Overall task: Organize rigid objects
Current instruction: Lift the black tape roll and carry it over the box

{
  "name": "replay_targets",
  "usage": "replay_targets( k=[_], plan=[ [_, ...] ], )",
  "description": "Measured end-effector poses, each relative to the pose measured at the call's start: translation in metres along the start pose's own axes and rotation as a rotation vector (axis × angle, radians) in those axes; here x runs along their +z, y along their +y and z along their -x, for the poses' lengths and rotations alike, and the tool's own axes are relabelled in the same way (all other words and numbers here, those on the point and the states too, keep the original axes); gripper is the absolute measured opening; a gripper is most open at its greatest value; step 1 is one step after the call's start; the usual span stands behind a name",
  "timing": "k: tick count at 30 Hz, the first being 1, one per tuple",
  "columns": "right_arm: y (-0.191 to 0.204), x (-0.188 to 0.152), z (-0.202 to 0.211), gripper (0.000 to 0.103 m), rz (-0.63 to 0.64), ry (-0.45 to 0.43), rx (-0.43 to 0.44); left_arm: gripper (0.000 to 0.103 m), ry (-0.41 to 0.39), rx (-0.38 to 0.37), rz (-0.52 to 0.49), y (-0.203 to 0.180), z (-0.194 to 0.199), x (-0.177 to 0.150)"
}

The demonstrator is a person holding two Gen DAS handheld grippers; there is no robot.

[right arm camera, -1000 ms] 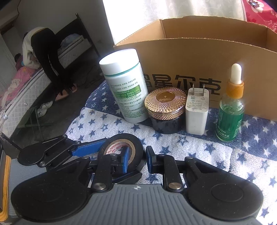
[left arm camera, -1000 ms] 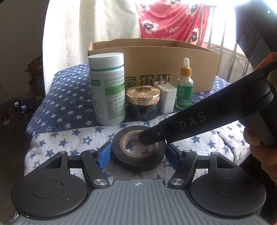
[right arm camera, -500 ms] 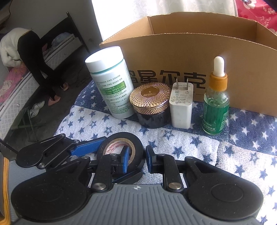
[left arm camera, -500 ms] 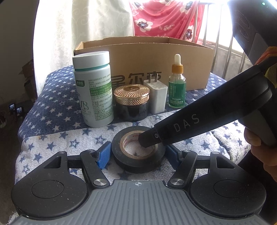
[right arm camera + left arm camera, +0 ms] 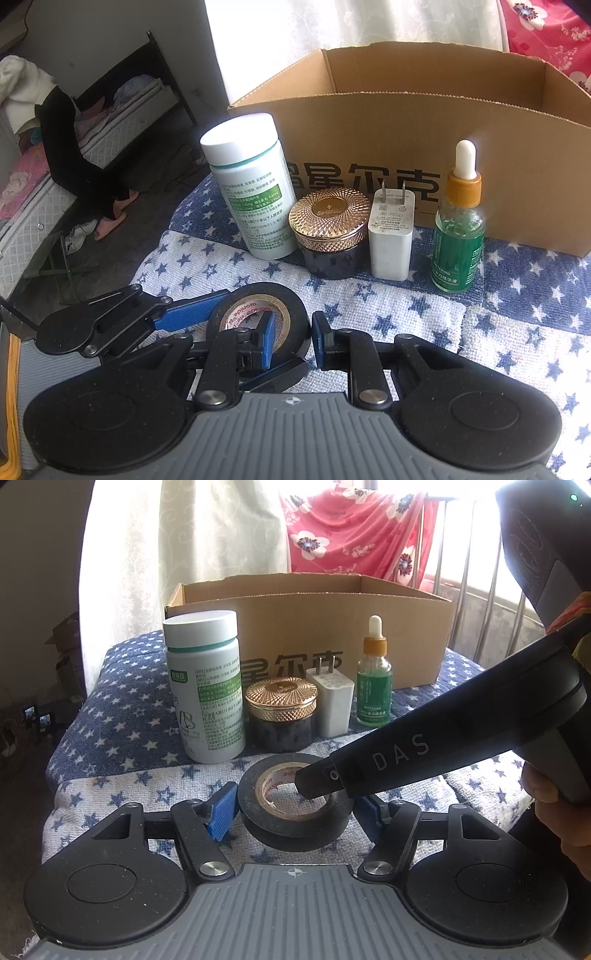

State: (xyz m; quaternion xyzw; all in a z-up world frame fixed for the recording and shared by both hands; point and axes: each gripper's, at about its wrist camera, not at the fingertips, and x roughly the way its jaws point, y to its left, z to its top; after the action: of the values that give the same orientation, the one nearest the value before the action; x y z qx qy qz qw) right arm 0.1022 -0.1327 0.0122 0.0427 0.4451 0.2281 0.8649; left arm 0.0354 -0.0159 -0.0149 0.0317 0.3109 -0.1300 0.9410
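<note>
A blue towel cloth printed with white stars (image 5: 535, 280) covers the work surface, and a paler star-printed towel (image 5: 122, 786) lies across its near part. At the far side stands an open brown cardboard box with printed characters (image 5: 406, 642). In front of its wall a row stands upright: a white plastic bottle with a green label (image 5: 205, 686), a dark jar with a ribbed gold lid (image 5: 280, 716), a white plug charger with its prongs up (image 5: 391, 236) and a green glass dropper bottle with a white bulb (image 5: 458, 236). Jar and charger stand just beside each other; the dropper bottle stands a little apart.

Nearer than the row, a black roll of electrical tape (image 5: 295, 812) lies flat on the pale towel. The left gripper (image 5: 295, 808) straddles it at medium width, its blue pads at either side of the roll; whether they press on it is not clear. The right gripper (image 5: 291, 339) is narrowed onto the roll's wall, one blue pad inside the core and one outside.

Behind the box hang a pale curtain (image 5: 221, 535) and red flowered fabric (image 5: 354, 528), with metal railings (image 5: 461, 590) at the bright window. To the left the cloth ends at an edge, past which are dark floor, a bed (image 5: 33, 206) and a bent-over person (image 5: 70, 155). Bare towel lies open to the right of the roll.
</note>
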Motion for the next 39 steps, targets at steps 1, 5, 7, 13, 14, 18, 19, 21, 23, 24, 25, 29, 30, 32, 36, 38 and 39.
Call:
replay_targets(
  k=[1,5,7,13,14,18,19,21,23,24,25,29,30,32,36,38,39],
  plan=[
    [0.002,0.0,0.002,0.023,0.004,-0.005,-0.002,0.067,-0.006,0.002,0.001,0.0,0.002,0.001],
    [0.009,0.001,0.013,0.023,0.023,-0.03,-0.01,0.067,-0.036,0.012,-0.005,-0.003,0.012,0.003],
    [0.012,0.001,0.018,0.023,0.028,-0.041,-0.012,0.067,-0.049,0.016,-0.009,-0.004,0.016,0.003],
    [0.022,-0.001,0.033,0.023,0.043,-0.074,-0.015,0.067,-0.087,0.025,-0.012,-0.006,0.032,0.005],
    [0.024,-0.001,0.036,0.023,0.047,-0.08,-0.016,0.067,-0.096,0.028,-0.013,-0.007,0.035,0.005],
    [0.033,0.0,0.048,0.023,0.066,-0.114,-0.02,0.067,-0.132,0.042,-0.022,-0.008,0.048,0.009],
    [0.036,0.0,0.052,0.023,0.075,-0.128,-0.024,0.067,-0.142,0.045,-0.025,-0.009,0.051,0.012],
    [0.042,0.003,0.061,0.023,0.097,-0.157,-0.032,0.067,-0.163,0.048,-0.028,-0.008,0.058,0.018],
    [0.047,0.009,0.071,0.023,0.115,-0.188,-0.034,0.067,-0.185,0.053,-0.037,-0.008,0.066,0.028],
    [0.049,0.013,0.076,0.023,0.121,-0.202,-0.031,0.067,-0.194,0.057,-0.044,-0.007,0.069,0.034],
    [0.05,0.018,0.08,0.023,0.123,-0.21,-0.026,0.067,-0.204,0.061,-0.053,-0.006,0.073,0.041],
    [0.056,0.05,0.098,0.024,0.155,-0.253,-0.012,0.067,-0.241,0.069,-0.095,0.001,0.079,0.073],
    [0.055,0.061,0.1,0.024,0.159,-0.258,-0.01,0.067,-0.241,0.066,-0.101,0.004,0.078,0.083],
    [0.05,0.084,0.102,0.024,0.147,-0.256,0.007,0.067,-0.233,0.055,-0.109,0.011,0.072,0.106],
    [0.026,0.137,0.097,0.024,0.099,-0.222,0.041,0.067,-0.17,0.005,-0.105,0.027,0.045,0.155],
    [0.01,0.164,0.085,0.024,0.081,-0.191,0.05,0.067,-0.124,-0.02,-0.104,0.034,0.024,0.178],
    [0.002,0.176,0.079,0.025,0.069,-0.174,0.055,0.067,-0.093,-0.034,-0.096,0.039,0.011,0.189]
  ],
)
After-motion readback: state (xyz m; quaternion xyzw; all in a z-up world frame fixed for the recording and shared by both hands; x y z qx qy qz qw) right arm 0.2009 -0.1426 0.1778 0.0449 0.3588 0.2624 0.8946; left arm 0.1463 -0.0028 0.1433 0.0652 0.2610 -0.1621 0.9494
